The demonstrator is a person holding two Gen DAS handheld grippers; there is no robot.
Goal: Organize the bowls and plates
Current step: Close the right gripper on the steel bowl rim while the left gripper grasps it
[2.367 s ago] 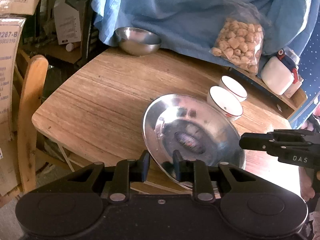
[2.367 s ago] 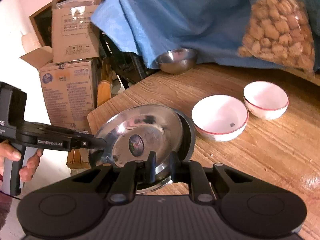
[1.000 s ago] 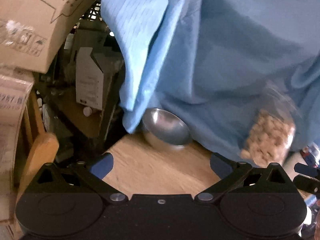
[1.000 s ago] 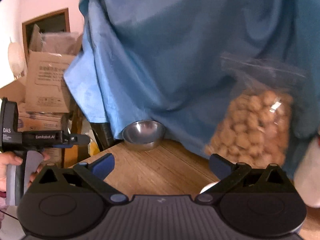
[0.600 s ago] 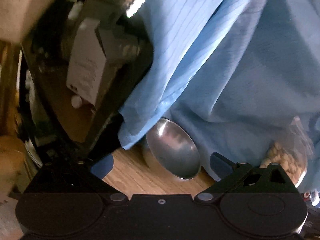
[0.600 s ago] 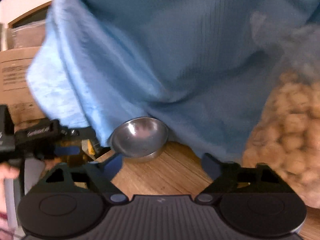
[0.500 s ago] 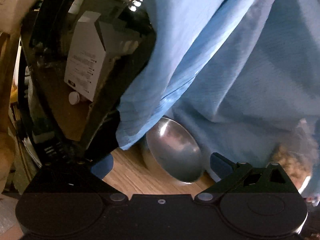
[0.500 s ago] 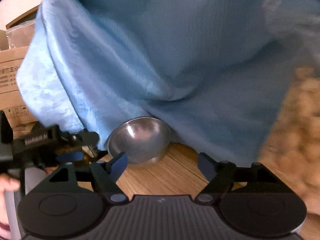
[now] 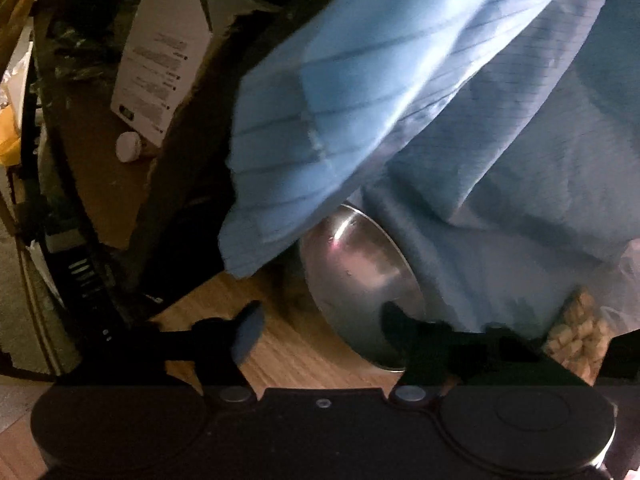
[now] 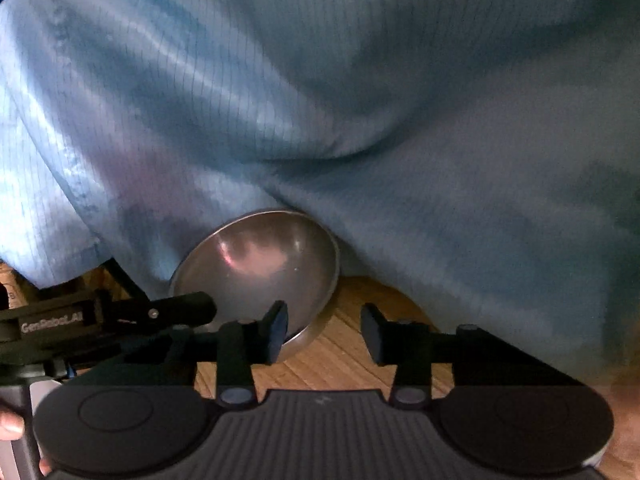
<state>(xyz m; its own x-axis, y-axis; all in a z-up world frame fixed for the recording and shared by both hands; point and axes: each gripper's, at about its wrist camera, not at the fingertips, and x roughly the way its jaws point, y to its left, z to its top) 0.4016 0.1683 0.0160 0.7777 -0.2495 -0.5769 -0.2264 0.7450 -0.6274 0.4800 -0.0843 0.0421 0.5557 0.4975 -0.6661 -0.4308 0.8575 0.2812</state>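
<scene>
- We see the blue cloth (image 10: pixel 360 100) draped over the far rim of the steel bowl (image 10: pixel 260 268) on the wooden table (image 10: pixel 344 352).
- Our right gripper (image 10: pixel 324 332), jaws just closing, straddles the near rim without pinching.
- Our left gripper (image 9: pixel 320 328), also closing, brackets the left rim, gripping nothing.

Steel bowl (image 10: pixel 260 268) on a wooden desk (image 10: pixel 344 352) under blue cloth (image 10: pixel 360 100); right tongs (image 10: pixel 324 330), just closing, straddle its rim; left tongs (image 10: pixel 192 312) beside it.
</scene>
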